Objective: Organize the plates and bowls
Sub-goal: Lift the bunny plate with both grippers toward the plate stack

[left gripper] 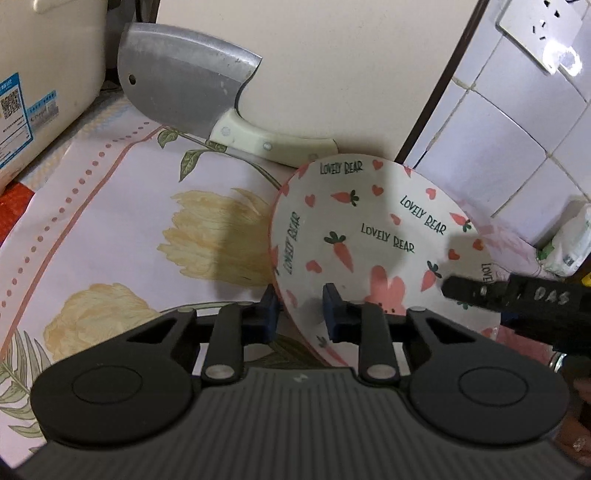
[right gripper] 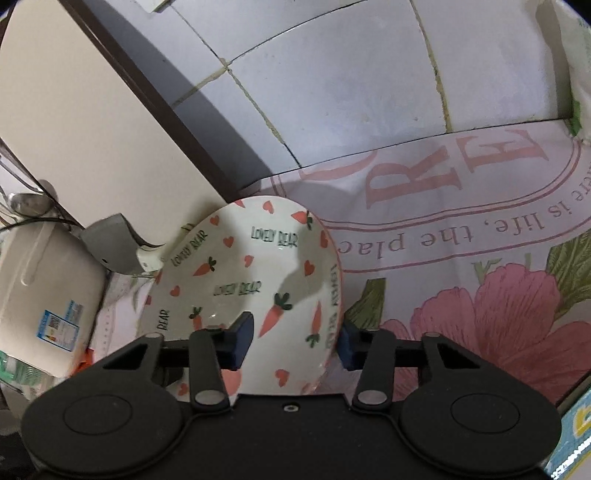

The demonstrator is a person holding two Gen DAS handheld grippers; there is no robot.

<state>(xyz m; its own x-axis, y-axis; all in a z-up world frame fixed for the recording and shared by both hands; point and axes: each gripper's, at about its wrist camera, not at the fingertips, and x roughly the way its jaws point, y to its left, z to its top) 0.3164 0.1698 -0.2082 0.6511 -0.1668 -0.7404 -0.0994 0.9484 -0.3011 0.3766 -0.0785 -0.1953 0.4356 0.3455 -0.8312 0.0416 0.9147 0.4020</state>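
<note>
A white bowl (left gripper: 373, 240) printed with carrots, hearts and "LOVELY BEAR" is held tilted above the flowered tablecloth. My left gripper (left gripper: 301, 312) is shut on its near left rim, one blue pad inside and one outside. My right gripper (right gripper: 293, 341) straddles the bowl's (right gripper: 255, 284) right rim; one pad is inside, the other close outside, and contact is unclear. The right gripper's finger (left gripper: 491, 291) shows at the right of the left wrist view.
A cleaver (left gripper: 188, 92) with a cream handle leans against the beige wall behind the bowl. A white appliance (left gripper: 33, 85) stands at the left. Tiled wall (right gripper: 351, 74) and a power socket (left gripper: 543, 29) are at the right. A white packet (left gripper: 569, 240) lies by the tiles.
</note>
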